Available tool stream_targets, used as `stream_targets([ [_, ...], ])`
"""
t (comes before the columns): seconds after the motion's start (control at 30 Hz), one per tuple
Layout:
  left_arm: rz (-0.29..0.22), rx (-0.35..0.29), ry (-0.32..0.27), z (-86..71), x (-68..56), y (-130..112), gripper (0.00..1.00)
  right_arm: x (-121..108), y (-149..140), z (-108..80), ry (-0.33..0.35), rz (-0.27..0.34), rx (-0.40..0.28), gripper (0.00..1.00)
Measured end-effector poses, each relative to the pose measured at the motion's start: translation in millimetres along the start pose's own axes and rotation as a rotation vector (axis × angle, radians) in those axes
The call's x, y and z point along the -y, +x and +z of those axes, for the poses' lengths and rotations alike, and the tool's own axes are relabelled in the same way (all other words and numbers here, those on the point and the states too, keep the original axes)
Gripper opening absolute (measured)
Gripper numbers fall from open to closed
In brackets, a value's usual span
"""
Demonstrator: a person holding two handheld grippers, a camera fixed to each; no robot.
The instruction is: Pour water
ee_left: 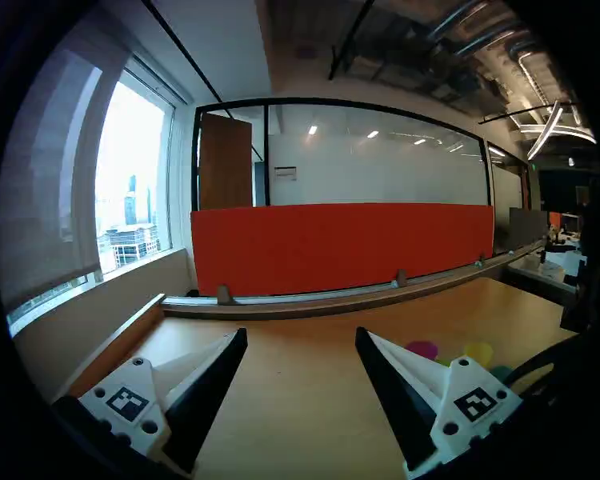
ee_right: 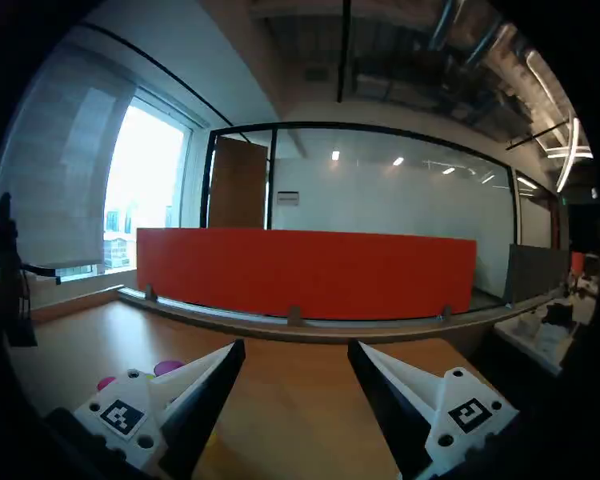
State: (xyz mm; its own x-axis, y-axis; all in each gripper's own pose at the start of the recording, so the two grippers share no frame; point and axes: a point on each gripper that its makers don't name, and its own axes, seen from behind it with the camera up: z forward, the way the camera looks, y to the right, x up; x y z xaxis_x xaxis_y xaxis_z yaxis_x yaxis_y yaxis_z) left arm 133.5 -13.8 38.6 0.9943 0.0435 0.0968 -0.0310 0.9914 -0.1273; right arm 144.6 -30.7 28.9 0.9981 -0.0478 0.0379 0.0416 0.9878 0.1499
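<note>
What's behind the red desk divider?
Above the red divider rise a glass wall and a wooden door. Their lower parts are covered by it.

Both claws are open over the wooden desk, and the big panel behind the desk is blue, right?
Not quite. The panel is orange-red, not blue, as the left gripper view shows. The left claw and right claw are open over the wooden desk.

Office: wooden desk [ee_left: 316,384], red divider [ee_left: 340,244], glass-walled room [ee_right: 388,192].

Left tool [ee_left: 300,332] spread, over wooden desk [ee_left: 300,420]
</note>
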Motion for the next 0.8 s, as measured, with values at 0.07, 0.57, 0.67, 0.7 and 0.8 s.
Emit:
stream_targets([
  [0.07,-0.001,0.001,-0.006,0.8,0.0,8,1.00,0,5,1.2,0.004,0.002,0.005,1.00],
  [0.57,-0.013,-0.004,-0.086,7.6,-13.2,41,1.00,2,29,8.1,0.047,0.065,0.020,1.00],
  [0.67,0.006,-0.012,-0.106,8.9,-15.5,46,1.00,3,30,10.7,0.062,0.044,0.017,1.00],
  [0.7,0.011,-0.015,-0.115,9.3,-16.8,47,1.00,4,31,11.3,0.069,0.034,0.016,1.00],
  [0.8,0.016,-0.020,-0.154,9.8,-22.4,50,1.00,11,33,12.2,0.104,0.001,0.014,1.00],
])
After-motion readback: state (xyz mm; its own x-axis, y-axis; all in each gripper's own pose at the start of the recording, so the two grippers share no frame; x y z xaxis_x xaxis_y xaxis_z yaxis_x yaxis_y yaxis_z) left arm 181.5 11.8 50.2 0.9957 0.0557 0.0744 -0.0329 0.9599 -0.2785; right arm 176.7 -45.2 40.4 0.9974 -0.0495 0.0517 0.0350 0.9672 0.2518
